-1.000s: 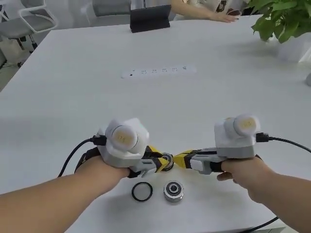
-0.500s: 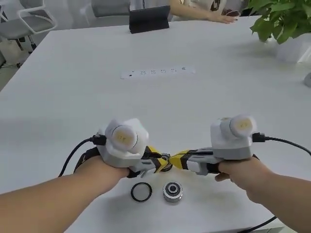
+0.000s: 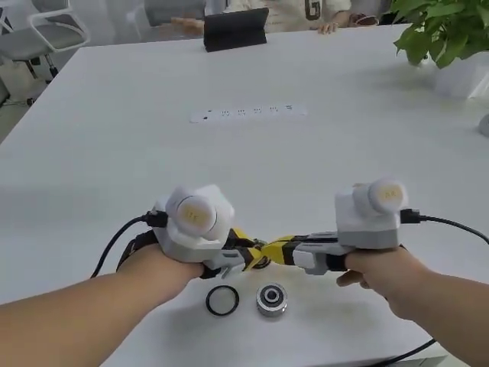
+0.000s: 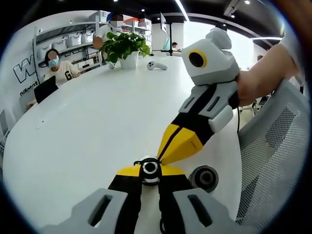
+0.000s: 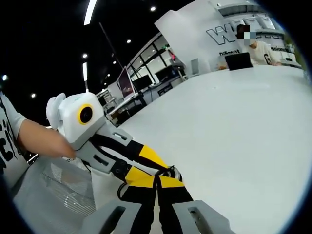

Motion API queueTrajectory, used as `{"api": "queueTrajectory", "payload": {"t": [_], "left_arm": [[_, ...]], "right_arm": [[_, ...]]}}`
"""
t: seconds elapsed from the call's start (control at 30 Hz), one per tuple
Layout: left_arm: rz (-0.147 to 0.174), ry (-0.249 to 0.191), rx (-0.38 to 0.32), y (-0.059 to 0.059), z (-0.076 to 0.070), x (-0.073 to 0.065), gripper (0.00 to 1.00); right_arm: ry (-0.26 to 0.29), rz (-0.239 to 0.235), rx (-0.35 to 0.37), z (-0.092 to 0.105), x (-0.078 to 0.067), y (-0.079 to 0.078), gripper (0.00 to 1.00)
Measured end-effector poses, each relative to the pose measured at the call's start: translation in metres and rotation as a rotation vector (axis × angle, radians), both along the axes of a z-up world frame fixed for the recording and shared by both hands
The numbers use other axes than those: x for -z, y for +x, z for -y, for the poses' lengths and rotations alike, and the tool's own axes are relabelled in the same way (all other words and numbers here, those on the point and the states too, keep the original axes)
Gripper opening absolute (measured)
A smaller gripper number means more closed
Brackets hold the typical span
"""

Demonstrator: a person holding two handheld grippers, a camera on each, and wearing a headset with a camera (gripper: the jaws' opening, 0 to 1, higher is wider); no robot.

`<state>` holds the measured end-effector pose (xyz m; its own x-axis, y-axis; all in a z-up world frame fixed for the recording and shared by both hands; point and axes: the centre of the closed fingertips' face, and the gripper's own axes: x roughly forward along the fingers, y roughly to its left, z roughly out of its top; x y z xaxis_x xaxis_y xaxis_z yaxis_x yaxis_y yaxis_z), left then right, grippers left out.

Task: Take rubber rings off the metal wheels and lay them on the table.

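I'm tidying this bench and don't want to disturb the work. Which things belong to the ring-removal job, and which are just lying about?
Job: small metal wheel gripped by left gripper and right gripper; second metal wheel lying flat; loose black rubber ring beside it.
Lying about: long white power strip; black tablet; leafy green potted plant.

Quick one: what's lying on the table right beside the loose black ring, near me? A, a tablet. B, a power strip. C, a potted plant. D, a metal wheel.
D: in the head view a wheel lies flat beside the ring, close to it but not touching.
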<state>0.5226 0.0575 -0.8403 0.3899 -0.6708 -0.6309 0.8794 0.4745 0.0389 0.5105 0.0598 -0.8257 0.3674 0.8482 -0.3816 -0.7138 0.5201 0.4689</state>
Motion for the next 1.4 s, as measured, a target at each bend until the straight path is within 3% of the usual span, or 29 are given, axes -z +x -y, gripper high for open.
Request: {"api": "queueTrajectory", "payload": {"t": [0.3, 0.73, 1.0, 1.13, 1.4], "left_arm": [[-0.002, -0.006, -0.004, 0.000, 0.000, -0.001, 0.07], [-0.006, -0.027, -0.004, 0.000, 0.000, -0.001, 0.08], [-0.008, -0.024, 0.004, -0.001, 0.000, -0.002, 0.08], [0.001, -0.014, 0.009, -0.001, -0.003, -0.003, 0.15], [-0.016, -0.023, 0.026, -0.008, -0.010, -0.005, 0.17]], "right_arm": [[0.082, -0.040, 0.010, 0.002, -0.007, -0.003, 0.00], [-0.047, 0.003, 0.035, 0.008, 0.005, 0.007, 0.00], [-0.043, 0.006, 0.034, 0.008, 0.005, 0.006, 0.00], [-0.039, 0.010, 0.032, 0.008, 0.004, 0.006, 0.00], [-0.032, 0.011, 0.027, 0.007, 0.002, 0.005, 0.00]]}}
